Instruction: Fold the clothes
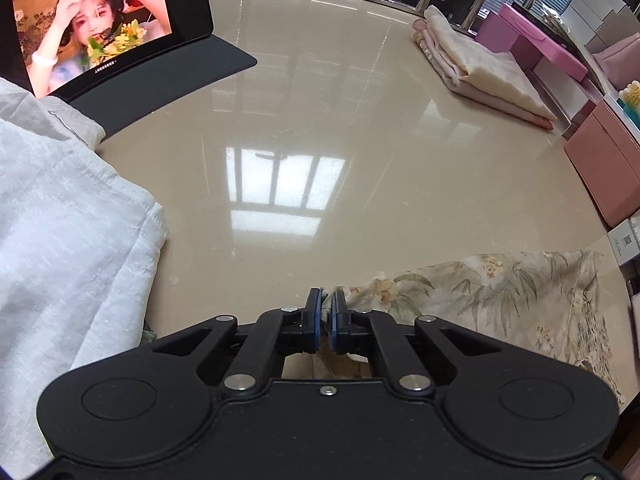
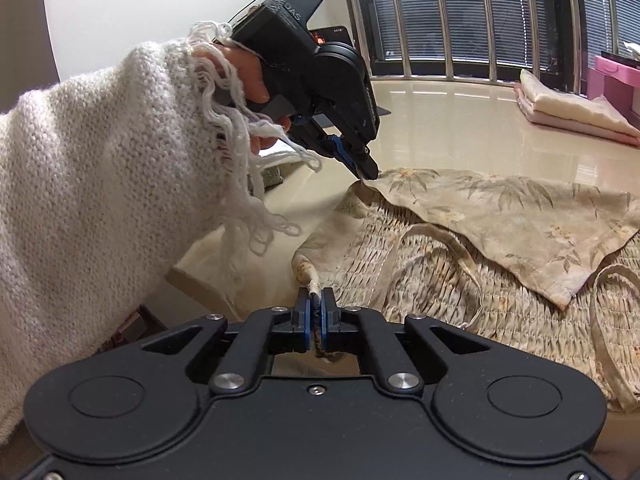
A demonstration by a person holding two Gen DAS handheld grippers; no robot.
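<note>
A beige floral garment with a smocked body and thin straps lies at the near edge of the glossy table. My left gripper is shut on a corner of its folded-over flap; in the right wrist view that same left gripper pinches the flap's far left corner. My right gripper is shut on a rolled edge of the floral garment at its near left side. In the left wrist view the floral garment spreads to the right of the fingers.
A tablet on a dark stand plays video at the far left. White fabric is piled on the left. Folded cream and pink cloths sit at the far right, beside pink boxes. A knitted white sleeve crosses the right wrist view.
</note>
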